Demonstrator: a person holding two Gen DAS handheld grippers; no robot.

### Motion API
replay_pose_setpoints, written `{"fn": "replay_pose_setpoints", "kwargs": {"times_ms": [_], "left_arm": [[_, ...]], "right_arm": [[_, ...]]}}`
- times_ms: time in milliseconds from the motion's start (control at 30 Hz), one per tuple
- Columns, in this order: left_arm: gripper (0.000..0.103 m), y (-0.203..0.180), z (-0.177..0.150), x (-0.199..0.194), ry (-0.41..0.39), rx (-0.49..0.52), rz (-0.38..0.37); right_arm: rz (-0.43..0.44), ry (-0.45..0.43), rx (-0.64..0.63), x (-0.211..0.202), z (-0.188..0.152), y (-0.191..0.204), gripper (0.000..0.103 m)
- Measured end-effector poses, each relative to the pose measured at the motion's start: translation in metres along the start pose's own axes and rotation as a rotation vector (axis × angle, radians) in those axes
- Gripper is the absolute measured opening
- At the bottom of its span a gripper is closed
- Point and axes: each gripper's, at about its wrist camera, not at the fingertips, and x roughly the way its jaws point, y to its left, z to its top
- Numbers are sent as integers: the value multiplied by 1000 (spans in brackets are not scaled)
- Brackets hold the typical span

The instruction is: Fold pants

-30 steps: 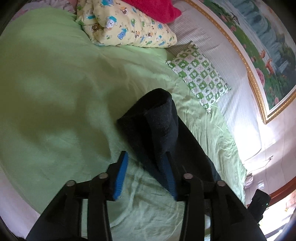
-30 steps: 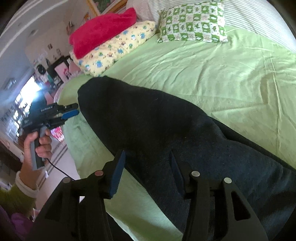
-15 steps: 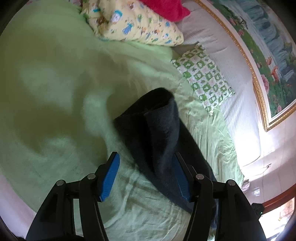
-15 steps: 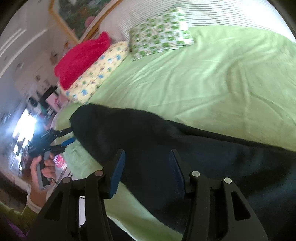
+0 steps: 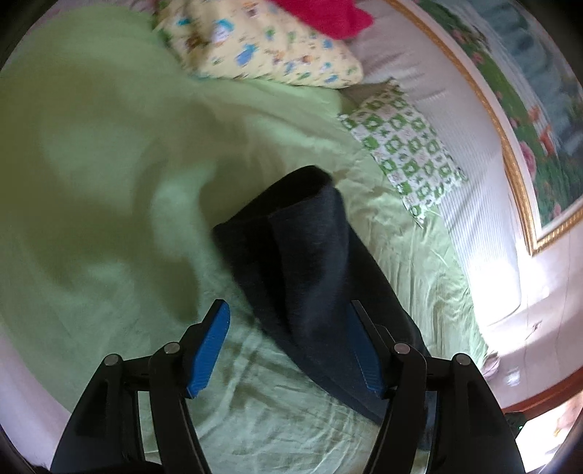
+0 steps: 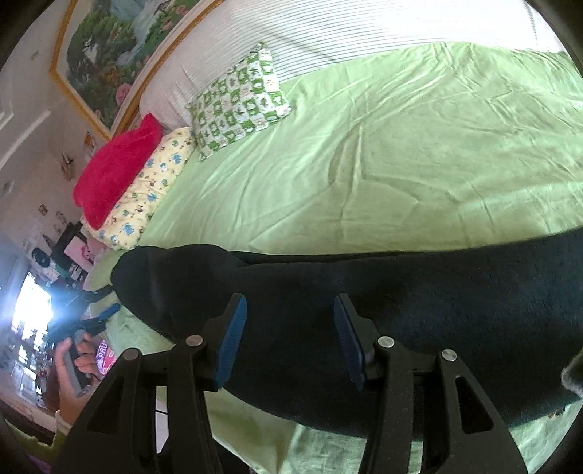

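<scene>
The dark navy pants [image 5: 302,255] lie folded lengthwise on the green bed sheet [image 5: 102,164], one end doubled over. My left gripper [image 5: 288,339] is open and empty, held above the near end of the pants. In the right wrist view the pants [image 6: 419,291] stretch across the bed's near edge. My right gripper [image 6: 289,328] is open and empty just above them. The left gripper, in a hand, also shows in the right wrist view [image 6: 87,317] at the far end of the pants.
A yellow cartoon pillow [image 5: 269,47] with a red blanket [image 5: 324,18] on it and a green checked pillow [image 5: 408,146] lie at the bed's head. A framed painting [image 5: 528,109] hangs behind. The sheet [image 6: 382,164] spreads beyond the pants.
My left gripper has let go of the pants, opened wider and pulled back. The right wrist view has swung so the pants now lie across it.
</scene>
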Motion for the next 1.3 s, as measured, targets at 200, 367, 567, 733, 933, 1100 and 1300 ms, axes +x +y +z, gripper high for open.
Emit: {"fn": "replay_pose_setpoints", "kwargs": {"times_ms": [200,367,567,733,933,1100,1300], "left_arm": [[67,3,7,6,23,-11,-4],[68,5,16,12,34,-18,8],[68,6,21,24,60,-21,21],[68,3,23,29,61,-2,27],[68,3,27,37,65,-26,-3],[62,-3,29,44,50,-12,0],[18,-9,25,47,29,50,-33]], "right_arm": [[177,74,-60,50,32,47,52],[320,258,-67,131,65,87,52],[327,431,-88,204,90,105,49],[202,512,-311,235,94,119,39],[389,592,-219,246,94,113,39],[371,683,-237,269,76,120,38],[318,551,-309,238,76,134,12]]}}
